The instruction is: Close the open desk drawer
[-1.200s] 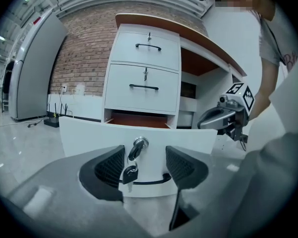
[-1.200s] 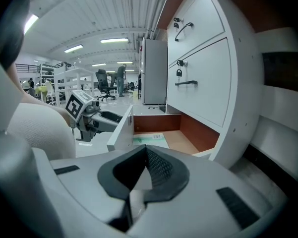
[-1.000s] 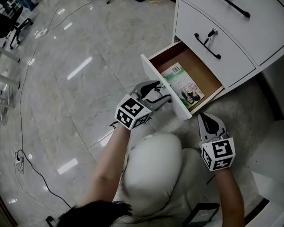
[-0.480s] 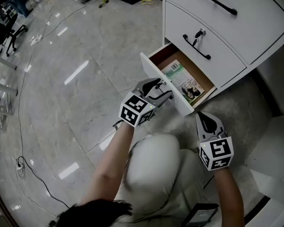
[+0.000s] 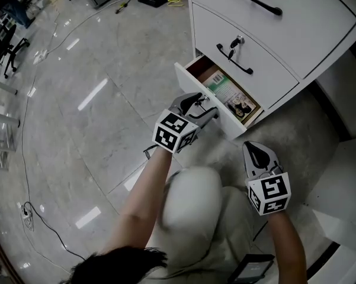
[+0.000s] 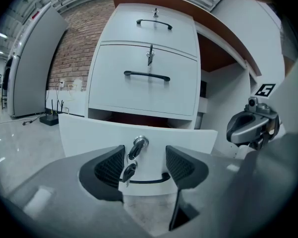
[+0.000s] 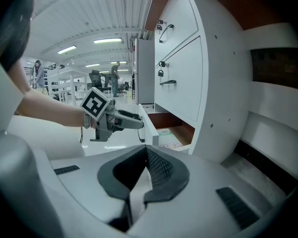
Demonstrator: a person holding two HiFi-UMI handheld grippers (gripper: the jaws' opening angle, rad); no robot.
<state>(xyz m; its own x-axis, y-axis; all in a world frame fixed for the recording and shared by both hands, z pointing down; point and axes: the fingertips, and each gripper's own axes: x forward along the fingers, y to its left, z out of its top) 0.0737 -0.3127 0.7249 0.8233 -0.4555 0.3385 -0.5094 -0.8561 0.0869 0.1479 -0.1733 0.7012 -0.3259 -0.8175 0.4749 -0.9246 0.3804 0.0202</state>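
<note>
White desk drawer [image 5: 186, 83], part open, lies straight ahead of the left gripper [image 5: 202, 108], whose jaws stand apart astride its black handle [image 6: 149, 181]. Right gripper [image 5: 255, 149], jaws together and empty, stands farther off, beside the drawer's end.

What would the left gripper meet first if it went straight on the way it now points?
Most likely the open drawer's white front panel, at the key in its lock, which shows between the open jaws of the left gripper. How near it is I cannot tell.
</note>
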